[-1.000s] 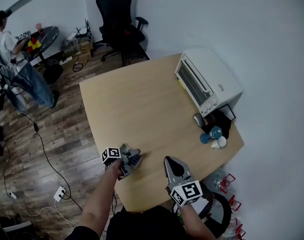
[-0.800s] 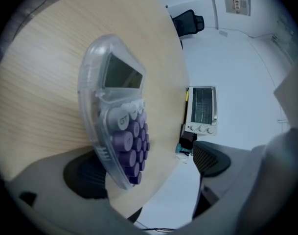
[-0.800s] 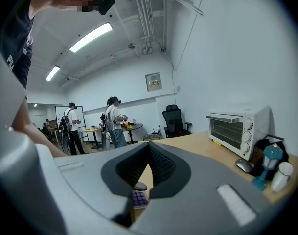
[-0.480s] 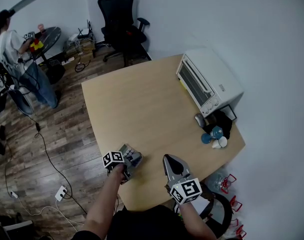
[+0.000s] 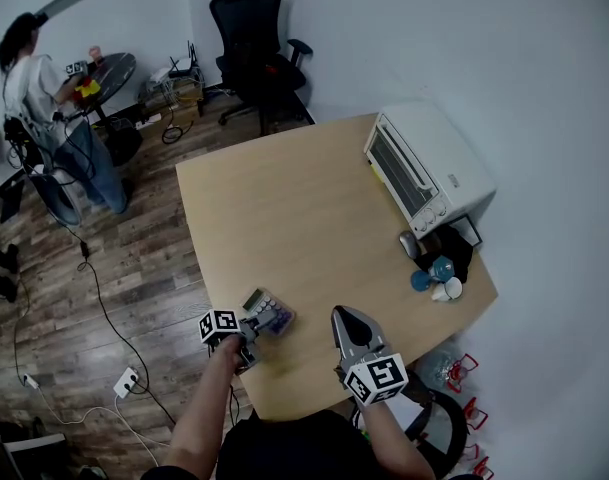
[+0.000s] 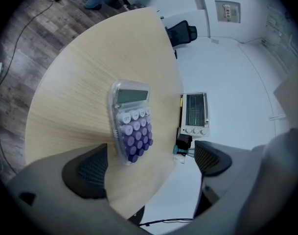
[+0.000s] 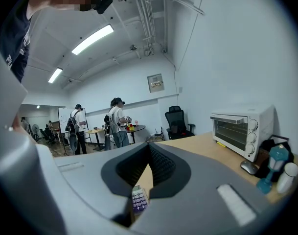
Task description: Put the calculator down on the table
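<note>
- Indoors, an office room: white walls, wood-plank floor (image 5: 134, 268) with cables trailing to a power strip (image 5: 127, 381).
- Black chair (image 5: 254, 28) stands beyond the far end of the table (image 5: 284, 198). A person (image 5: 44, 98) stands at a small round table (image 5: 109, 68), well off to the far left.
- Table is pale wood, mostly bare. A white oven (image 5: 424, 168) sits along its right edge, with a mouse (image 5: 408, 245) and a few small blue and white items clustered at the right corner.
- Calculator (image 5: 269, 313) lies flat and face up on the table, near the left edge at the person's end.
- Its long axis runs on a diagonal in the head view. The display end points up-left towards the far end, and the purple keys end points towards the person's edge.
- From the left gripper view, the calculator (image 6: 130, 126) runs nearly straight away from the jaws, display end farthest.
- Left gripper (image 5: 250, 332) has just been opening and now stands wide apart (image 6: 149, 163). The keys end just reaches the gap, with both pads clear of it.
- Right gripper (image 5: 347, 318) hangs above the near edge, right of the calculator and apart from it. Its jaws are together (image 7: 149, 151) with nothing between them.
</note>
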Demonstrator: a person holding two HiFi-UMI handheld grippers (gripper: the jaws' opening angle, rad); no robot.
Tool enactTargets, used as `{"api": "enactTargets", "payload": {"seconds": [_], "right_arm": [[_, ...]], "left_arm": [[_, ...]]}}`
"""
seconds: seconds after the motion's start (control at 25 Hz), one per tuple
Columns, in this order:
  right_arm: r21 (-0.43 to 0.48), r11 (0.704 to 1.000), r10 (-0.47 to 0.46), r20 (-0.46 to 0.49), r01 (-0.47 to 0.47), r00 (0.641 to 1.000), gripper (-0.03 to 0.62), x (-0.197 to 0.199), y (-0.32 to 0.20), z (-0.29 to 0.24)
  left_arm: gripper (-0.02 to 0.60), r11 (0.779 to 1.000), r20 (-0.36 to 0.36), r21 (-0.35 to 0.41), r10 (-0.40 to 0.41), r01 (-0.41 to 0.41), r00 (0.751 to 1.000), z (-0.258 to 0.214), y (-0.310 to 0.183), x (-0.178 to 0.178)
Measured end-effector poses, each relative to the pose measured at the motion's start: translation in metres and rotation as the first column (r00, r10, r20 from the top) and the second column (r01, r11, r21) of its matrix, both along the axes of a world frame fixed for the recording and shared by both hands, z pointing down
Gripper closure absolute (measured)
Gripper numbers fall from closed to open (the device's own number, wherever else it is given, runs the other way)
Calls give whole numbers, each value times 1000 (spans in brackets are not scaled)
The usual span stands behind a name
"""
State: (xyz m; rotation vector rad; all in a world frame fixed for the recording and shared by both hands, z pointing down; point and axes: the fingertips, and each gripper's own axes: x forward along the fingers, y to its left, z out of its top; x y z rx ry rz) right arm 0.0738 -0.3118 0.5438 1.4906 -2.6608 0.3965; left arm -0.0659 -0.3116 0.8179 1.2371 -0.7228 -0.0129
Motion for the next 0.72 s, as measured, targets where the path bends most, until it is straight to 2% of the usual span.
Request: {"api": "enactTargets", "payload": {"seconds": [0.08,0.16,0.24,0.28,0.32,0.36,0.4,0.44,0.56,0.64,0.72], "right_arm": [[0,1000,0,0,0,1000,589,-1,0,0],[-1,1000,-1,-2,1,1000,589,-2,-1,1],[-3,1000,-2,0,2,1000,589,-3,-1,1],[-5,1000,-2,2,2,1000,589,-3,-1,2],[-9,1000,-4,6,4,1000,589,-5,-1,3],[-13,1000,-5,9,6,1000,589,-6,0,4],[-16,1000,-7,11,8,1000,589,-7,0,5],[-18,1000,-9,11,9,1000,589,-8,0,7],[-24,1000,-14,14,14,1000,589,-9,-1,8],[-26,999,-18,15,18,1000,589,-11,-2,8],[-25,999,-19,13,19,1000,589,-12,-3,8]], "left_arm": [[28,998,82,30,57,-59,995,-3,1,-5],[28,992,177,33,110,-118,978,-1,2,-11],[28,983,295,23,168,-183,941,5,4,-21],[28,971,386,19,212,-237,898,9,5,-28],[29,952,494,10,262,-307,829,12,7,-38],[28,928,593,-3,303,-374,746,13,8,-48],[28,909,657,-14,322,-416,681,12,8,-55],[28,903,686,-14,322,-430,653,10,7,-58],[28,911,695,28,279,-413,663,-3,1,-57],[28,907,726,86,227,-413,649,-17,-7,-60],[28,896,767,173,139,-410,627,-39,-18,-63]]}}
